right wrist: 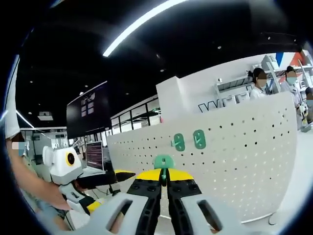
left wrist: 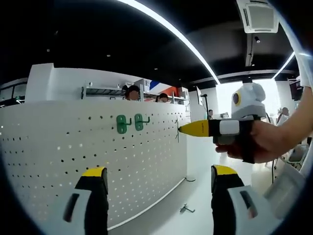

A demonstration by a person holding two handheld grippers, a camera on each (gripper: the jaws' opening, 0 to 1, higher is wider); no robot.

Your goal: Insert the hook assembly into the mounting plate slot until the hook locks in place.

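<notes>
Clenched on a green hook, my right gripper faces the pegboard. Two mounted green hooks sit just beyond. Left gripper gapes, holding nothing.

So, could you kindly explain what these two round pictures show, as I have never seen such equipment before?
A person holds a hand-held gripper in each hand, and each carries a camera looking along its jaws. In the left gripper view, the left gripper is open, facing a white pegboard with two green hooks already mounted. The right gripper enters from the right, held by a hand. In the right gripper view, the right gripper is shut on a third green hook, pointed at the pegboard.
</notes>
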